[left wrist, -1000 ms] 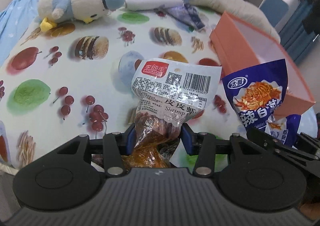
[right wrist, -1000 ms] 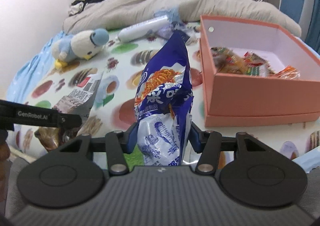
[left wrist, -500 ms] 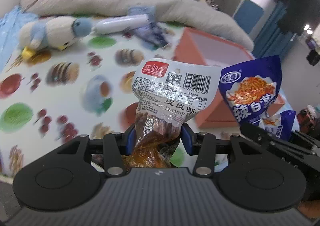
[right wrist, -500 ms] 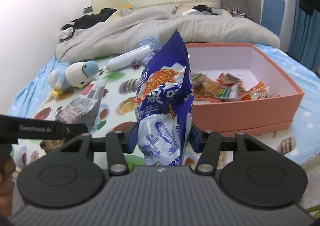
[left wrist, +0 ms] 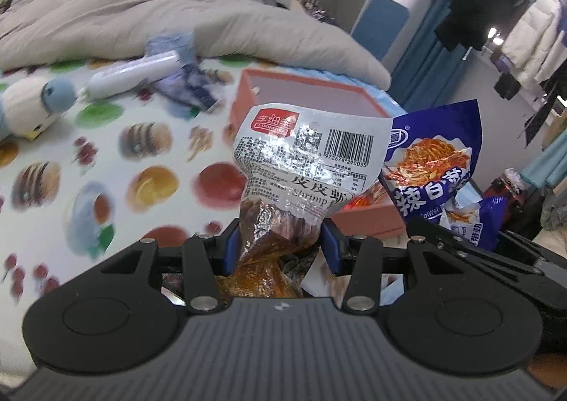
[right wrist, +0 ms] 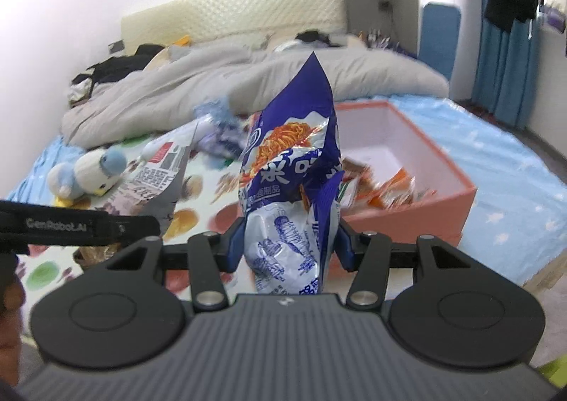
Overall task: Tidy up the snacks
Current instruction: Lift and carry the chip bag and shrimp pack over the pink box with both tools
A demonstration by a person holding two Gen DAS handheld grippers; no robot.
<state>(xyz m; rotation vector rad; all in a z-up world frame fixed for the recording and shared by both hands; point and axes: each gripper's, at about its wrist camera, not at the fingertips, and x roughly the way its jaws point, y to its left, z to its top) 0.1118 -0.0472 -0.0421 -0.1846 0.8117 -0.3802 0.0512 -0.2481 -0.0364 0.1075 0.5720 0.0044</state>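
My left gripper (left wrist: 280, 246) is shut on a silver and clear shrimp snack pack (left wrist: 301, 160), held upright above the bed. Beside it on the right hangs the blue spicy noodle snack bag (left wrist: 432, 160). In the right wrist view that blue bag (right wrist: 294, 170) stands pinched in my right gripper (right wrist: 290, 245), its blue pads pressing on its lower white part. The salmon-pink box (right wrist: 418, 209) lies on the bed ahead to the right, with several small snack packets (right wrist: 389, 188) inside. The shrimp pack (right wrist: 159, 174) and the left gripper's black body show at the left.
A fruit-and-bread patterned sheet (left wrist: 106, 170) covers the bed. A blue and white plush bird (left wrist: 35, 106), a white tube (left wrist: 131, 76) and a bluish wrapper (left wrist: 187, 85) lie farther back. A grey duvet (right wrist: 212, 92) is heaped by the headboard. Clothes hang at the right.
Both grippers have risen with their packs and tilted up, so the bed and the pink box look lower and farther. The grips are unchanged.
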